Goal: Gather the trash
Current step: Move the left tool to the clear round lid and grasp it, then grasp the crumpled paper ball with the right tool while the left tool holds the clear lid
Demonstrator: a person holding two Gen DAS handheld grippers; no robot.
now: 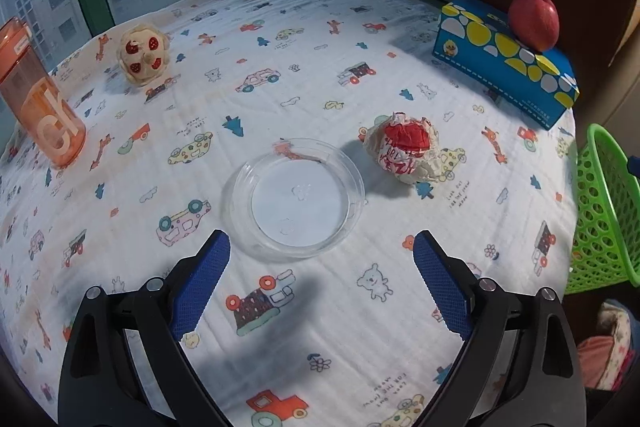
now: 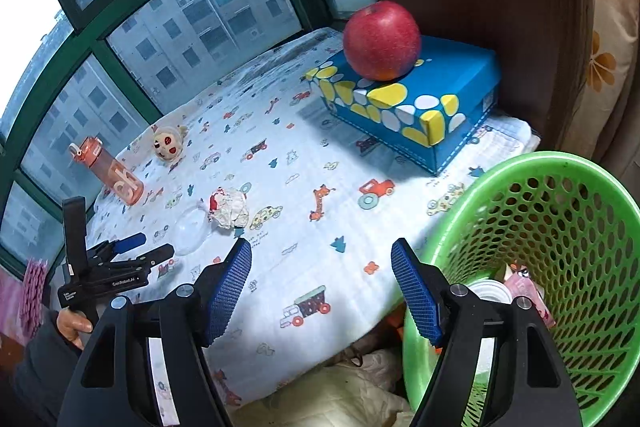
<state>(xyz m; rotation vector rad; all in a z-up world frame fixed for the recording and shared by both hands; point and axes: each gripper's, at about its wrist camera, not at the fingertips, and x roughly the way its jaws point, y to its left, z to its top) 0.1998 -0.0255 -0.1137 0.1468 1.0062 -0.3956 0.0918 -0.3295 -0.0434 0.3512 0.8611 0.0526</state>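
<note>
Clearly both tools are empty — the left gripper (image 1: 322,247) hangs with jaws spread just short of the clear plastic lid (image 1: 298,197), and the right gripper (image 2: 321,259) is spread too, beside the green basket (image 2: 592,187). Two pieces of trash remain on the cloth: the lid — light, slick, flexible, best pinched across its rim — and one crumpled wrapper (image 1: 406,147) just right of it, soft and crushable anywhere.

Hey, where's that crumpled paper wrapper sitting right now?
In the left wrist view the crumpled wrapper lies on the printed cloth right of centre, just beside the clear plastic lid, with the blue box behind it.
</note>
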